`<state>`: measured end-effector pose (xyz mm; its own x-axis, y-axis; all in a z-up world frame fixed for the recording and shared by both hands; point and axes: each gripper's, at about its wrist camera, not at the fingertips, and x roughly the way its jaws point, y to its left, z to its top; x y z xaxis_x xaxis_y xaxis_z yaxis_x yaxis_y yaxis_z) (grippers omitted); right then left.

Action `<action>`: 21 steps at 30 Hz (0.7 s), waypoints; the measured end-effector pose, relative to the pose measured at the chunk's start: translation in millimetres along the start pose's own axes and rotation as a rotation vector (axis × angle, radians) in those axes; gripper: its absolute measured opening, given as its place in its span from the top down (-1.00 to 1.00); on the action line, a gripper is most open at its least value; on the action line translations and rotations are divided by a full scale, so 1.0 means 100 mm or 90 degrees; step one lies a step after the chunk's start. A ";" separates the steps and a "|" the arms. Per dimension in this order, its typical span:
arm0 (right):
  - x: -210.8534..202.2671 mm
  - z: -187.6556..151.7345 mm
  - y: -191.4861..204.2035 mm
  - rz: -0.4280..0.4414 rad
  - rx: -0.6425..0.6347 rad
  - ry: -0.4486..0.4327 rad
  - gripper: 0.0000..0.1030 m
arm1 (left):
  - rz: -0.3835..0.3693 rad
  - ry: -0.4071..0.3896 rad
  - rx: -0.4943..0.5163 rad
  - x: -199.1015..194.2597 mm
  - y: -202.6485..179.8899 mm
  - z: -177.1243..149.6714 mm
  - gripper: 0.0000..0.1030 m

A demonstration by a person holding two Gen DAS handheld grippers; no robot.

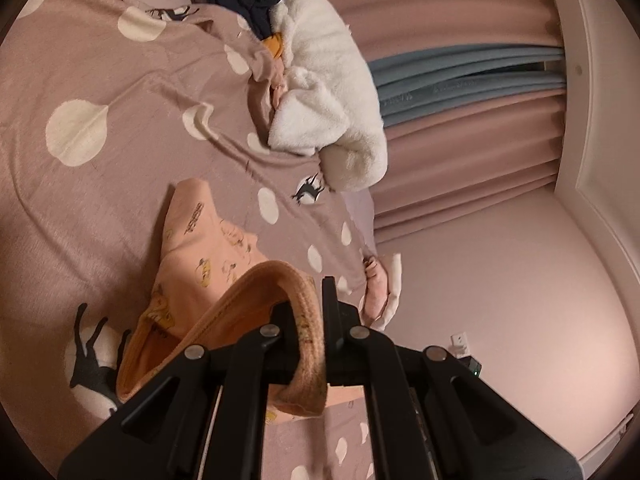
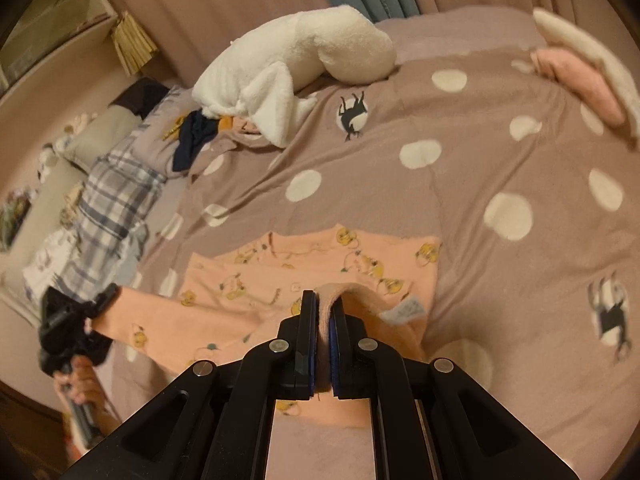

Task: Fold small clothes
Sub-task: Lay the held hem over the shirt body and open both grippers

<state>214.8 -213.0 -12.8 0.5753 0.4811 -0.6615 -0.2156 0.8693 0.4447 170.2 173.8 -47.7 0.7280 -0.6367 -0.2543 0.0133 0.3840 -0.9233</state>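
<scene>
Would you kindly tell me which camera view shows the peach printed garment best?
The right wrist view: the peach printed garment lies spread across the bedspread, both pinched edges visible. The left wrist view shows only one end of it, foreshortened, with its ribbed hem clamped in the left hand-held gripper.

My right gripper (image 2: pixel 325 306) clamps a folded edge of the small peach cartoon-print cotton garment (image 2: pixel 280 280) on the mauve polka-dot bedspread (image 2: pixel 460 208). At far left, my left gripper (image 2: pixel 100 300) pinches its sleeve; a white fluffy fleece garment (image 2: pixel 288 76) lies beyond.
</scene>
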 end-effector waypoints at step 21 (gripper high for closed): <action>-0.08 0.14 0.01 -0.007 0.044 -0.001 0.85 | 0.022 -0.038 -0.029 -0.22 -0.09 0.15 0.95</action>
<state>221.3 -217.7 1.2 0.5785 0.4708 -0.6661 -0.1542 0.8650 0.4775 164.2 194.8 -29.7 0.7666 -0.5826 -0.2699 -0.0422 0.3737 -0.9266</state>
